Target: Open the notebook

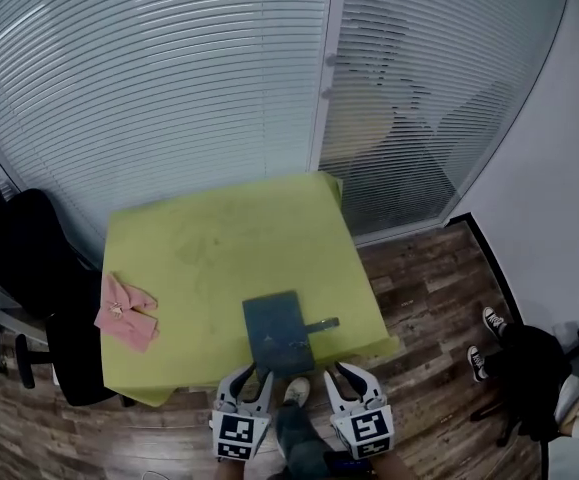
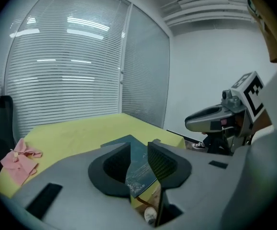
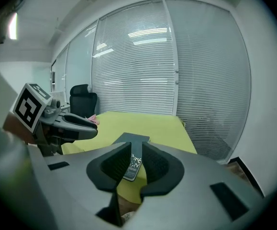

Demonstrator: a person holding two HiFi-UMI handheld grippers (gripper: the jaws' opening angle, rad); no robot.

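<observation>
The notebook (image 1: 279, 330) lies closed on the worktop (image 1: 219, 238), opening not yet begun. The left tool (image 1: 249, 383) and right tool (image 1: 352, 380) hover just short of it, jaws apart, empty

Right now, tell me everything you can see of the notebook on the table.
The notebook is a dark blue-grey rectangle with a matte cover, and it is closed. It lies flat on the yellow-green table cover, at the near edge in front of the person. A thin strap sticks out from its right side, and pale speckled print marks its near end. Only the table cover touches it; the left gripper and right gripper are short of it, jaws apart.
</observation>
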